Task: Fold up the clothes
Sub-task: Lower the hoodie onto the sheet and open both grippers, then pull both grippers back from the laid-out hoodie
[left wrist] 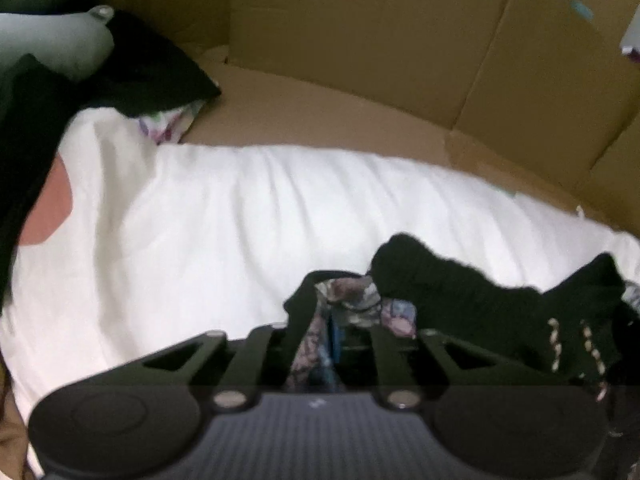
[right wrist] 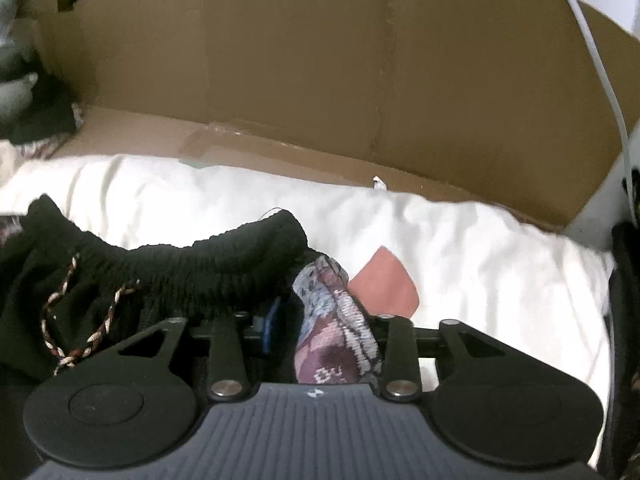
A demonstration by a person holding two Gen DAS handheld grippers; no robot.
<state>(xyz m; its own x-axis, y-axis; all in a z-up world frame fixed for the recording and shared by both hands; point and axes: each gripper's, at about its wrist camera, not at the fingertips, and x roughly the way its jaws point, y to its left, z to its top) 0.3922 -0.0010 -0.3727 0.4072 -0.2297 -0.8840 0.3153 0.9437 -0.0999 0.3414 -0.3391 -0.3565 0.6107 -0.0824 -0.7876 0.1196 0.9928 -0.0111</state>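
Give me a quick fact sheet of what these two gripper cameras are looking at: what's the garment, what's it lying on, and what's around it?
garment: black shorts with elastic waistband, patterned lining and braided drawstring
left gripper: patterned fabric between its fingers; grip unclear
right gripper: patterned fabric between its fingers; grip unclear
surface: white sheet with a pink patch
surround: cardboard walls
other clothes: dark pile at the sheet's far corner
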